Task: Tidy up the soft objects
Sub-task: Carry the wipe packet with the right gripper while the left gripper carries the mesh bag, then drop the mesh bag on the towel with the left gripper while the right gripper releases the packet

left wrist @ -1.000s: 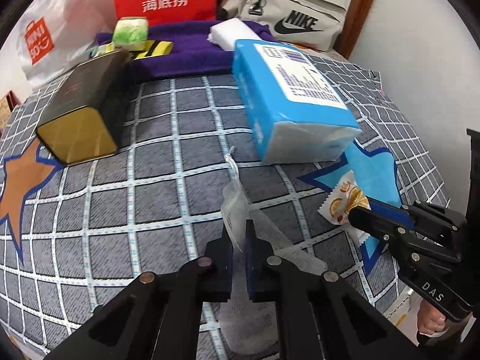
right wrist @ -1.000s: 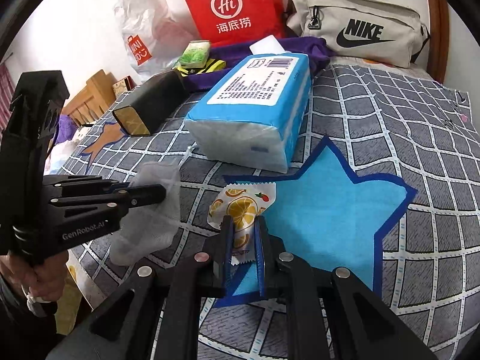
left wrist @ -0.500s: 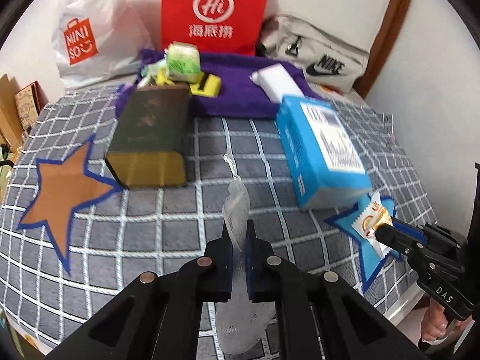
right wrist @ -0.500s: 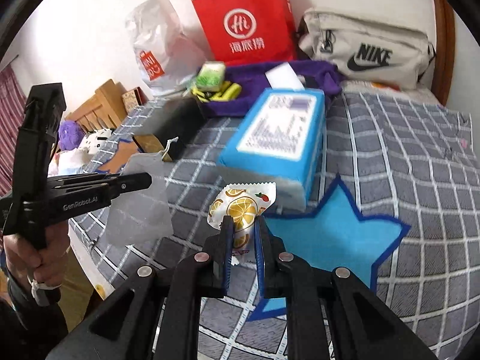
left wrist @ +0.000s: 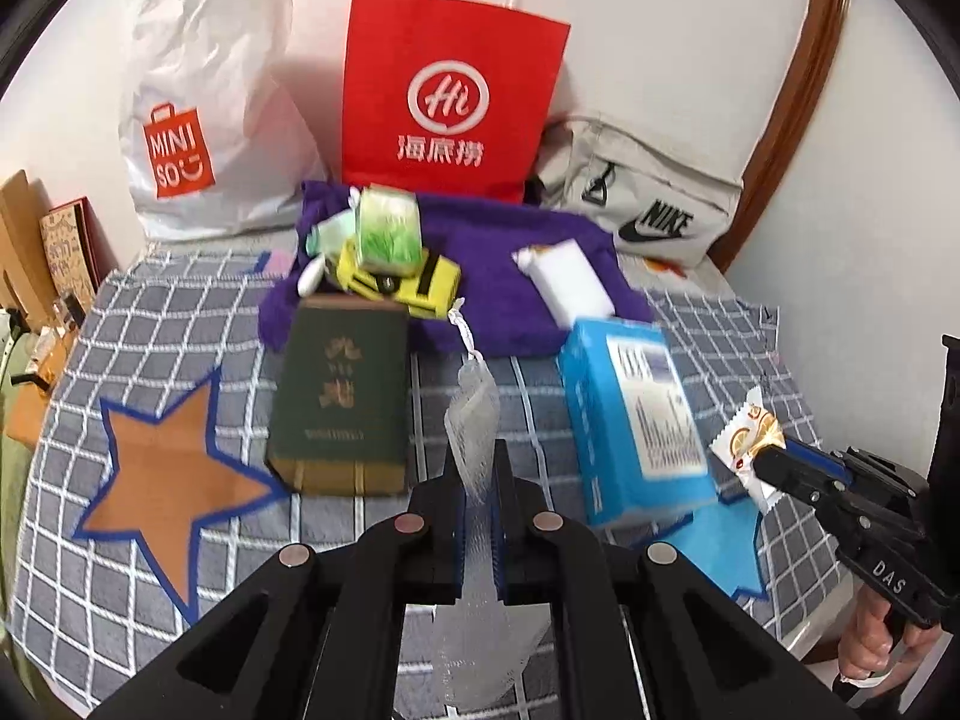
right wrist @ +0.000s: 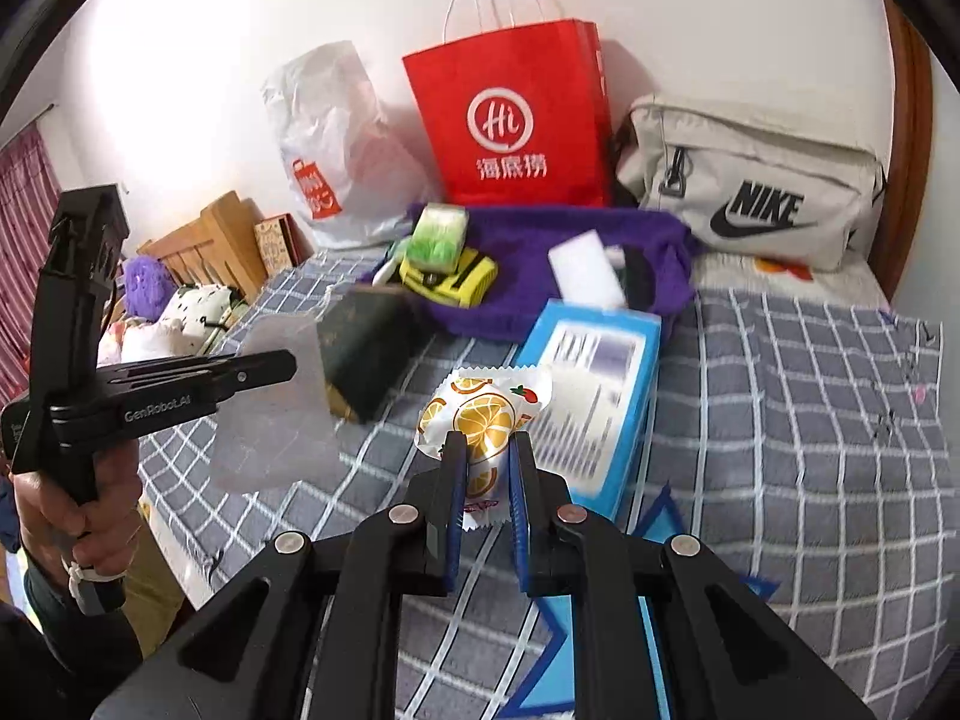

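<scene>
Pinching a white mesh pouch point(left wrist: 475, 420) between closed jaws, the left gripper point(left wrist: 478, 510) holds it above the grey checked bedspread point(left wrist: 150, 312); the pouch's drawstring end points up past the fingertips and its lower part hangs below them. From the right wrist view the same pouch point(right wrist: 273, 402) shows as a translucent sheet draped from the left gripper point(right wrist: 264, 369), with a person's hand point(right wrist: 90, 516) around the handle.

The right gripper point(right wrist: 486, 462) has its jaws narrowed onto an orange-print candy wrapper point(right wrist: 483, 414), pressing its lower half while the crimped top edge sticks out above the fingers. In the left wrist view that wrapper point(left wrist: 744, 438) sits at the tip of the right gripper point(left wrist: 774, 459), off the bed's right edge.

Below them on the bedspread lie a dark green box point(left wrist: 339, 396) and a blue tissue pack point(left wrist: 630, 420), well apart, with an orange star patch point(left wrist: 162, 480) to the left. Behind these, a purple towel point(left wrist: 498, 276) carries a yellow toy car point(left wrist: 402, 282), a green packet point(left wrist: 387, 228) and a white sponge block point(left wrist: 570, 279). Against the wall stand a red Haidilao paper bag point(left wrist: 447, 96), a white Miniso bag point(left wrist: 204, 102) and a grey Nike bag point(left wrist: 648, 204).
</scene>
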The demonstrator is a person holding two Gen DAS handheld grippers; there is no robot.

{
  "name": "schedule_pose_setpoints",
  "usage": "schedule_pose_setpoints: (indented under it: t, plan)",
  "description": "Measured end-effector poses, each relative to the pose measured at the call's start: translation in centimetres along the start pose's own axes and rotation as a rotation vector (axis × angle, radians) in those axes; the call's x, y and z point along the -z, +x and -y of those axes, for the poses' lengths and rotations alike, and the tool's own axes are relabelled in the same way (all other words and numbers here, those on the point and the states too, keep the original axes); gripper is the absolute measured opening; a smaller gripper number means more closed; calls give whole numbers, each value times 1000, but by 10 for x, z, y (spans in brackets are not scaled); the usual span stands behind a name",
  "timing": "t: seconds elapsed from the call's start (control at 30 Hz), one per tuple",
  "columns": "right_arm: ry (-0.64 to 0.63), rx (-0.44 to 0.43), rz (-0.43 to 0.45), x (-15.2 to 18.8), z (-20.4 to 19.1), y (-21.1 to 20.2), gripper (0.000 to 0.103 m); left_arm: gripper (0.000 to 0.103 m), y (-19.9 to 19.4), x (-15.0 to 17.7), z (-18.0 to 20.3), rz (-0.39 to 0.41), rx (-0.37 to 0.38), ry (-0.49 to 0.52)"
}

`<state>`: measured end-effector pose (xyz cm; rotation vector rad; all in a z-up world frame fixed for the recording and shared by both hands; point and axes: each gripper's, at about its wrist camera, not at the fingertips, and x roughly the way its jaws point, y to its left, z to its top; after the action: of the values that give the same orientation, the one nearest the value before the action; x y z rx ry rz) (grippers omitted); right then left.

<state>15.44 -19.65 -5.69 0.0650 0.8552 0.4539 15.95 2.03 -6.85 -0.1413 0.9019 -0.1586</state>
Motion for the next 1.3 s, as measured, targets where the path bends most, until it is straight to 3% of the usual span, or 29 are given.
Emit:
schedule_pose_setpoints:
  t: [0.5,0.77,1.3]
  plan:
    - [-12,50,64,-81,19,12,14,7,6,-65,-11,50,-21,-1]
    - [10,58,71,-115,35,39,14,7,30,-94,-19,53,8,-16]
    - [27,55,85,-184,66,88,14,7,73,-142,-36,41,-14,-36]
